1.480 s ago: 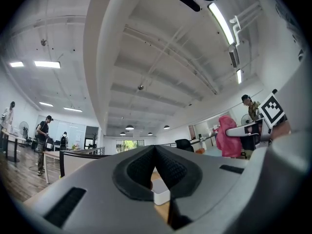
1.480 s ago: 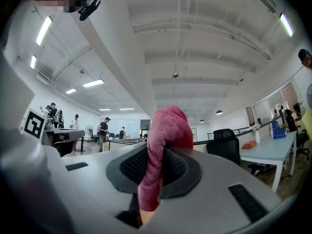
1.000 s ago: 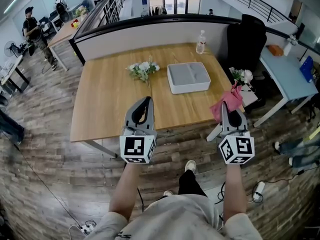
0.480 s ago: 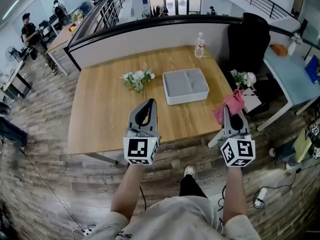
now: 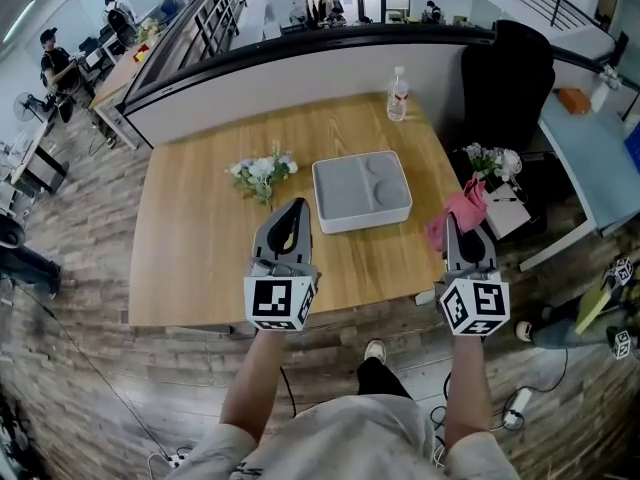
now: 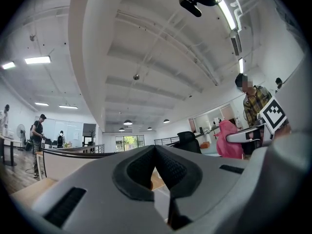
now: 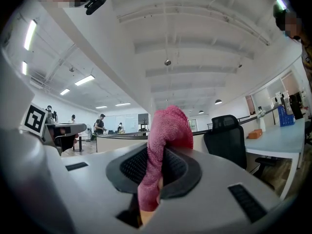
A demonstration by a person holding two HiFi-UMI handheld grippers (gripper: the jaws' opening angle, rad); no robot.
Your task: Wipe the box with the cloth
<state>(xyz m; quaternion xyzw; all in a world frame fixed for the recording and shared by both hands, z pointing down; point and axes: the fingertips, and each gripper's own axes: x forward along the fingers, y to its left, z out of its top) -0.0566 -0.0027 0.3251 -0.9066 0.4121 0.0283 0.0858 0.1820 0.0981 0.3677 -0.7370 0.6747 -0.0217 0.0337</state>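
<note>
The right gripper point(image 5: 463, 226) holds its jaws clamped on the pink cloth point(image 7: 165, 130), which sticks up past their tips by the table's point(image 5: 190, 248) right edge. The left gripper point(image 5: 294, 210) has its jaws pressed together, empty, over the front edge. The grey box point(image 5: 360, 190) lies flat ahead between both grippers, touching neither, with bare wood before it and flowers point(image 5: 259, 170) near its left corner.

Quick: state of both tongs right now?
Left tongs: closed, empty.
Right tongs: closed on the pink cloth.
</note>
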